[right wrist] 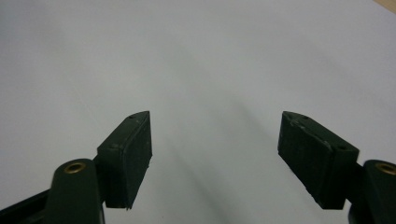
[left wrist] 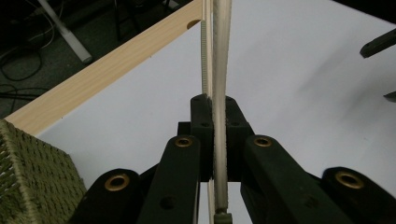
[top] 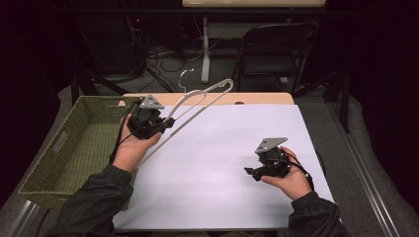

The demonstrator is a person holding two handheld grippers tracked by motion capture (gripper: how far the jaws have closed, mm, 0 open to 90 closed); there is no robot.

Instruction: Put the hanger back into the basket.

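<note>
White plastic hanger (top: 197, 101) is clamped in my left tongs (top: 165, 123), lifted at upper left of the frame beside the woven basket (top: 74, 143). My right tongs (top: 249, 172) gape wide and empty; next, I'd judge, lowering it into the basket

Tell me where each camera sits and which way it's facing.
High view: above the person's side, facing forward and down on the table; forearms, left gripper with hanger, right gripper.
Left gripper view: rides the left gripper, along jaws clamped on the hanger.
Right gripper view: rides the right gripper, over open jaws at the table.
All share the white table.
</note>
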